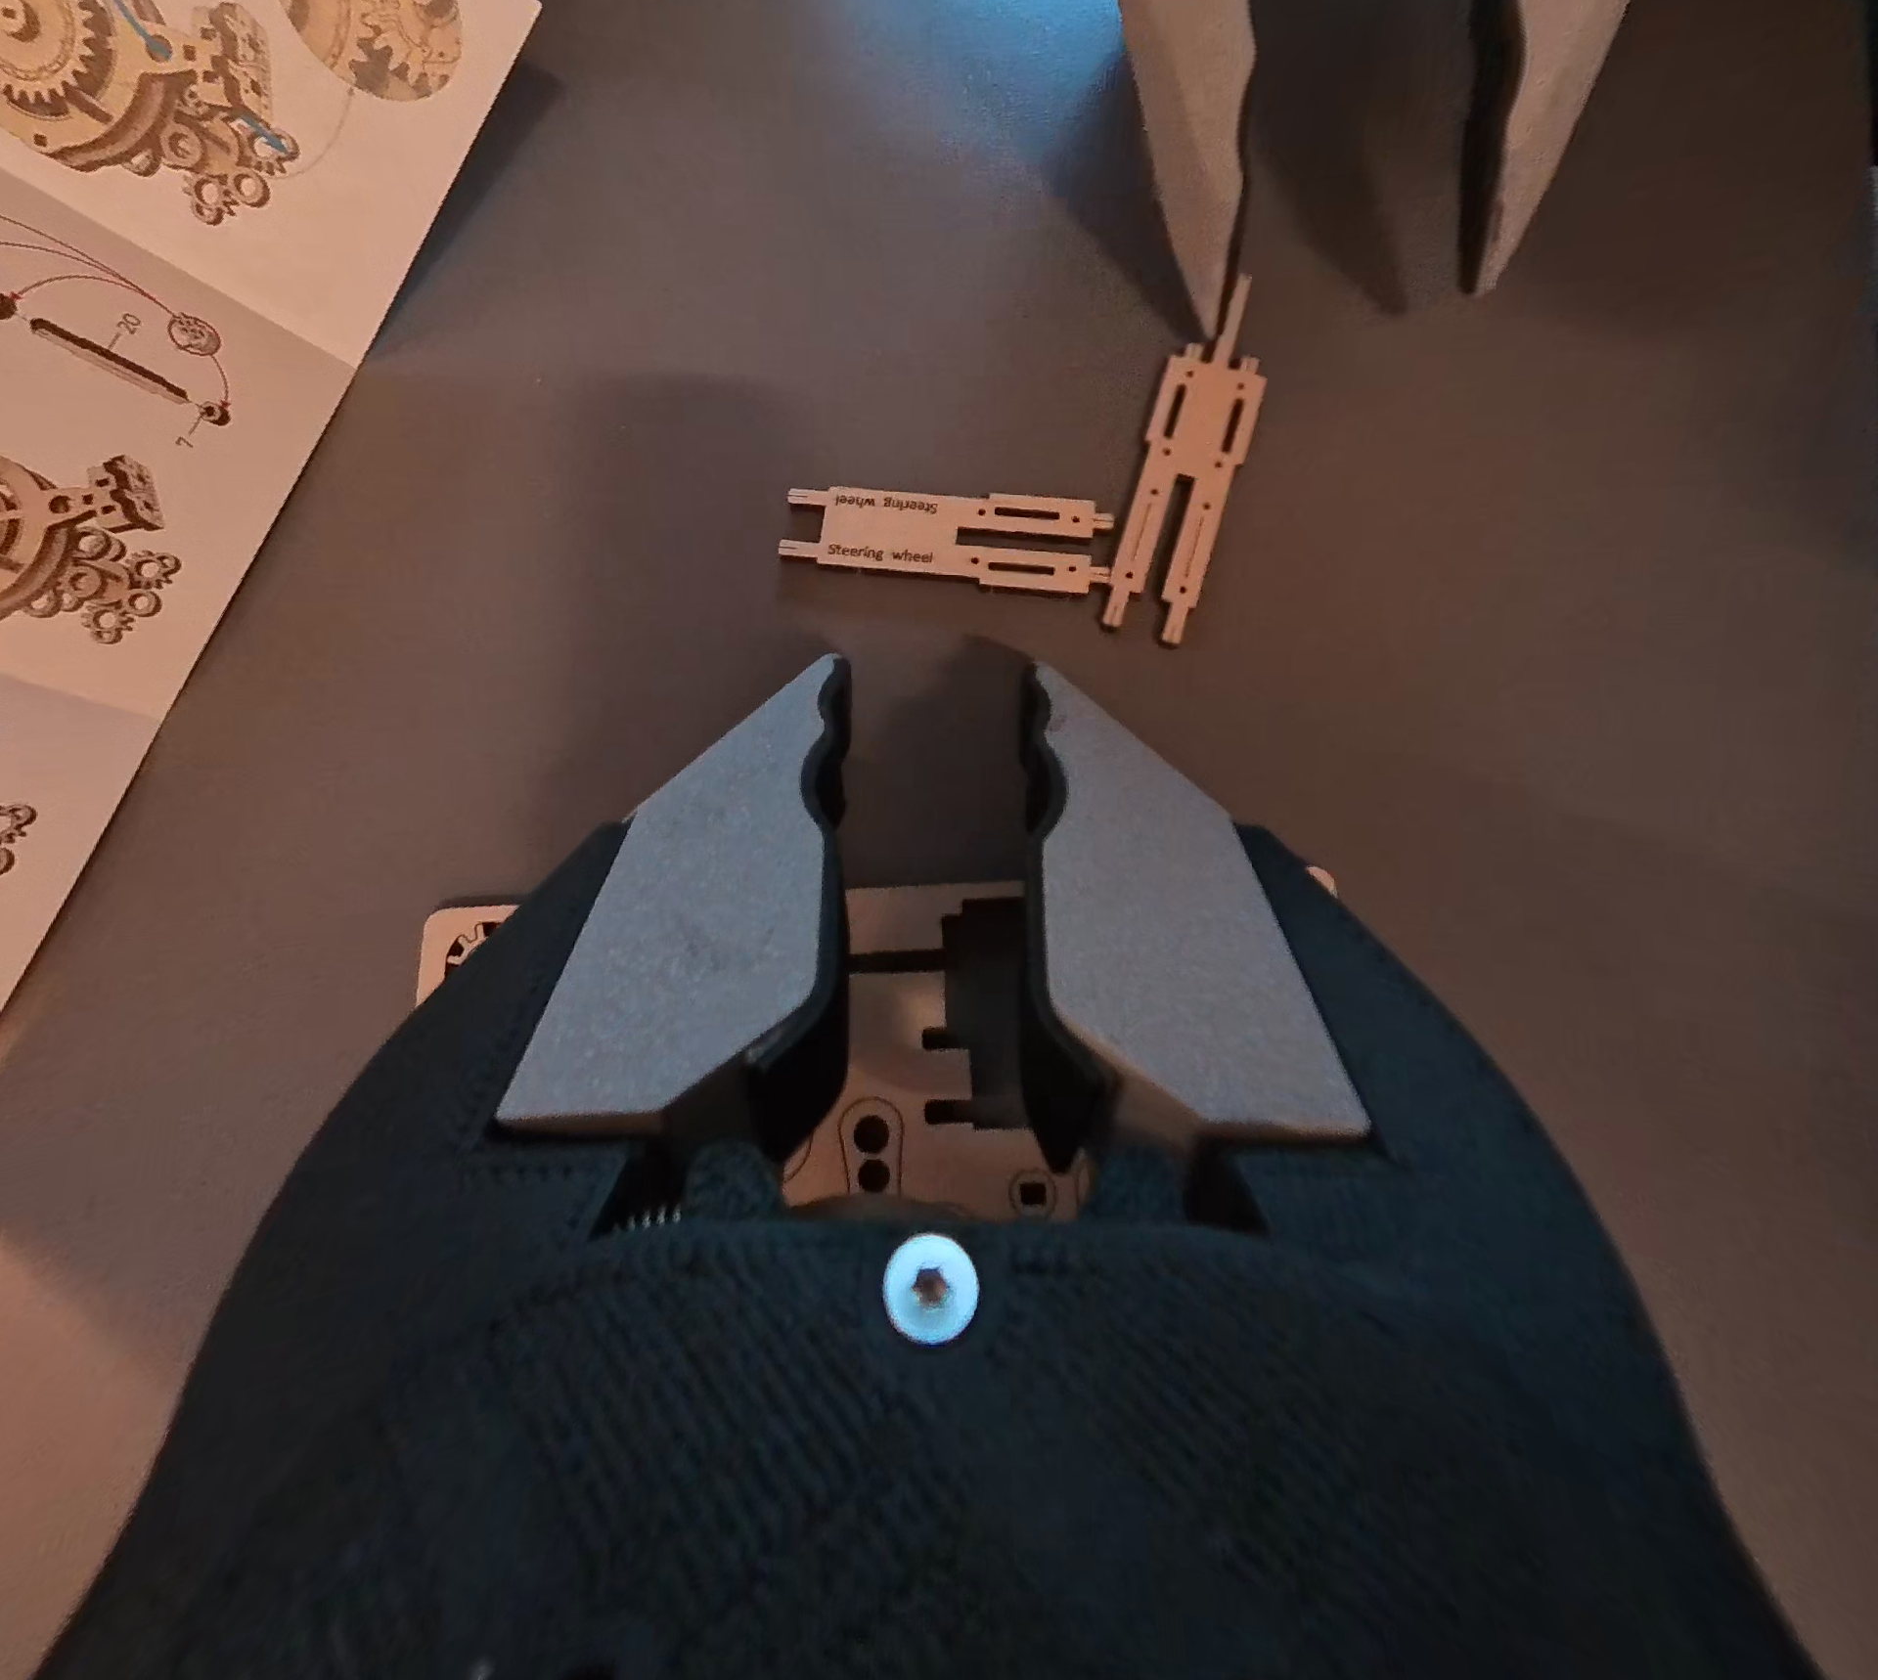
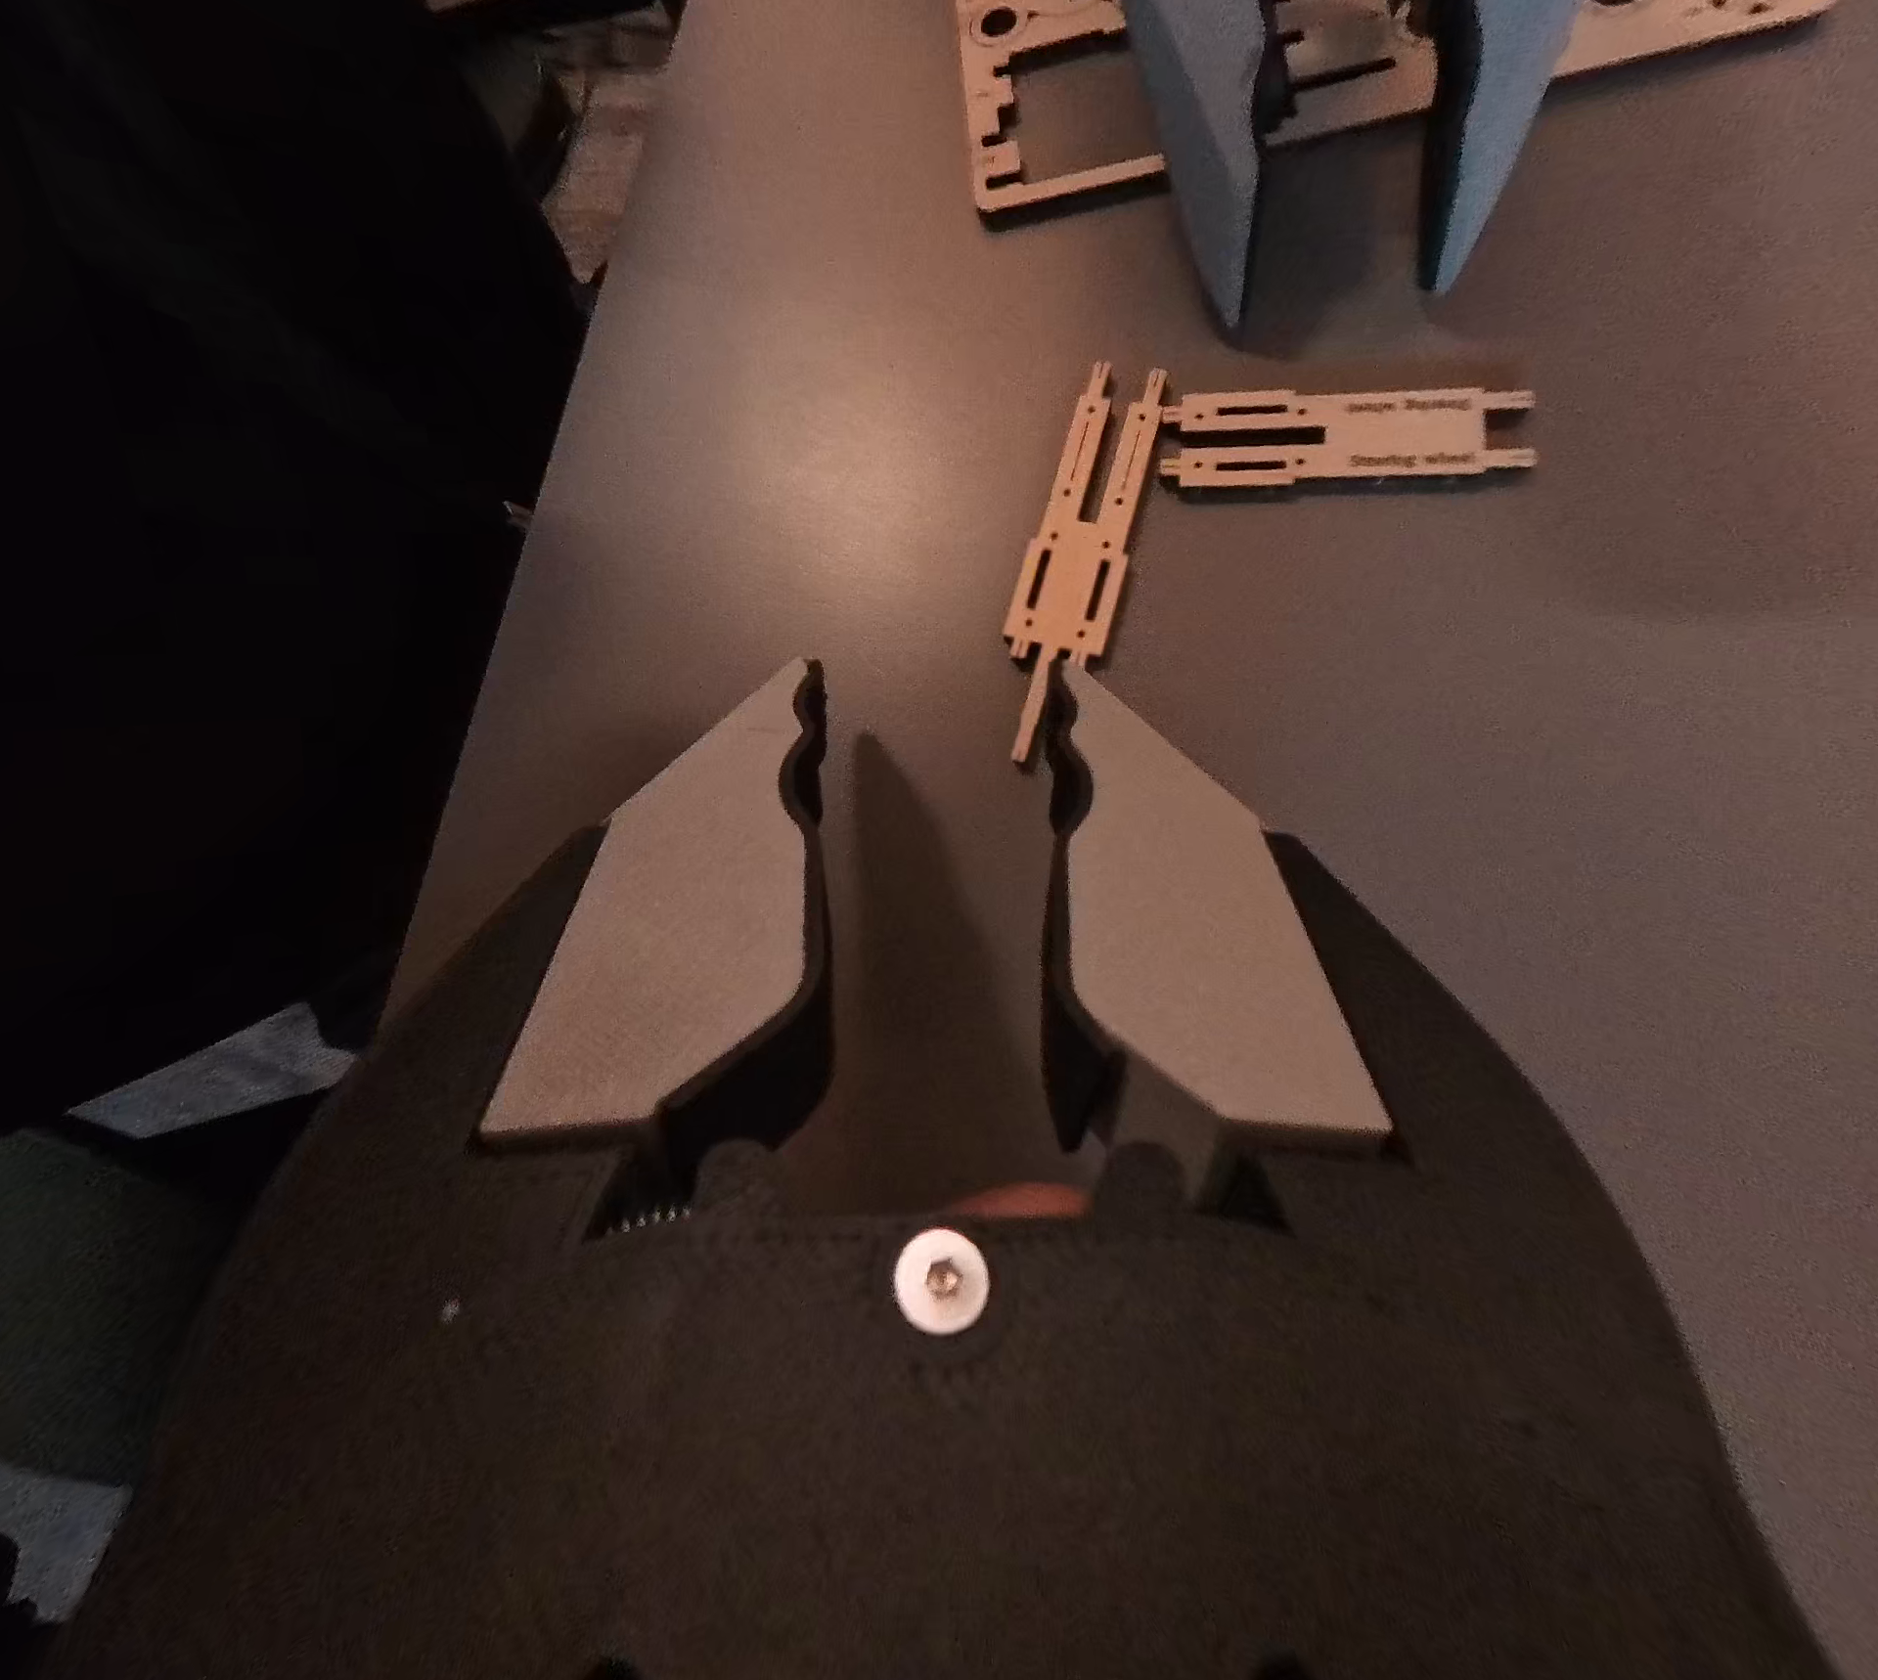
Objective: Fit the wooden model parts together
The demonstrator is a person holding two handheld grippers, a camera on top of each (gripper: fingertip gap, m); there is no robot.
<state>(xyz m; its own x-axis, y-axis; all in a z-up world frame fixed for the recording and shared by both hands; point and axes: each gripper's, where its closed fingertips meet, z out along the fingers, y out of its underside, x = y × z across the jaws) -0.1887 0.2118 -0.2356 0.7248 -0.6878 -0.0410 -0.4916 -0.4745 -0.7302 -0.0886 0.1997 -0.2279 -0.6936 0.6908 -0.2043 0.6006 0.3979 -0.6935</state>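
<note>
Both the left gripper (image 1: 935, 697) and right gripper (image 2: 940, 697) gape empty beside two flat forked wooden parts (image 1: 945, 539) meeting at a corner on the tabletop (image 1: 711, 260).

Hobby or assembly workstation: a dark grey bench (image 1: 711, 209) carries an illustrated instruction sheet (image 1: 152, 310), laser-cut wooden part sheets (image 2: 1026, 56) and loose wooden pieces (image 1: 945, 539).

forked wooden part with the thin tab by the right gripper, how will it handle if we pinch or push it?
The forked wooden part looks thin and flat on the table, so probably light and apt to slide when pushed. Its long prongs and narrow tab look fragile. Lying flush, it is likely hard for the open right gripper to get under.
</note>
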